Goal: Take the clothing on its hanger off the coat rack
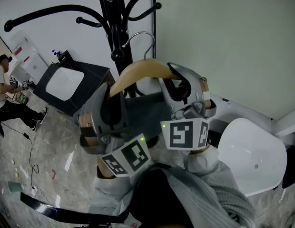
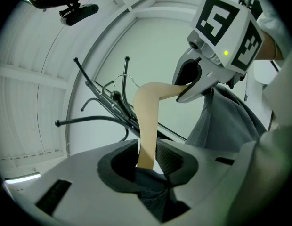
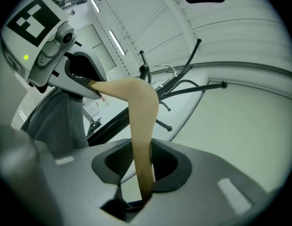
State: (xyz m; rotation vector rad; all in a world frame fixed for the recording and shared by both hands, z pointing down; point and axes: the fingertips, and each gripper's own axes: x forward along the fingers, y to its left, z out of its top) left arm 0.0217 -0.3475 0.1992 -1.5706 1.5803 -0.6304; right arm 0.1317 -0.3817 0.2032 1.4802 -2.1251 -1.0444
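— Pale plain wall (image 1: 223,42) behind, grey marbled floor (image 1: 52,146) below. Where the arched pale wooden hanger (image 1: 138,70)?
— Up in front of the black metal coat rack (image 1: 114,13), just beside its pole. Lies crosswise, long axis left to right, arch upward. Thin wire hook (image 1: 142,37) points up, curling back toward the pole. Cannot tell whether hooked over a peg.
— And the dark grey clothing (image 1: 147,109)?
— Draped over the hanger, hanging below between both claws.
— Claws?
— Left gripper (image 2: 148,160) pinching the hanger's left arm, with cloth under the wood. Right gripper (image 3: 145,171) pinching the right arm on bare wood.
— Anything close by?
— Curved rack arms overhead and to the left, near the hook. White moulded chair (image 1: 252,156) low right, black box with a white top panel (image 1: 66,84) to the left, person (image 1: 4,94) at the far left edge, all well apart.
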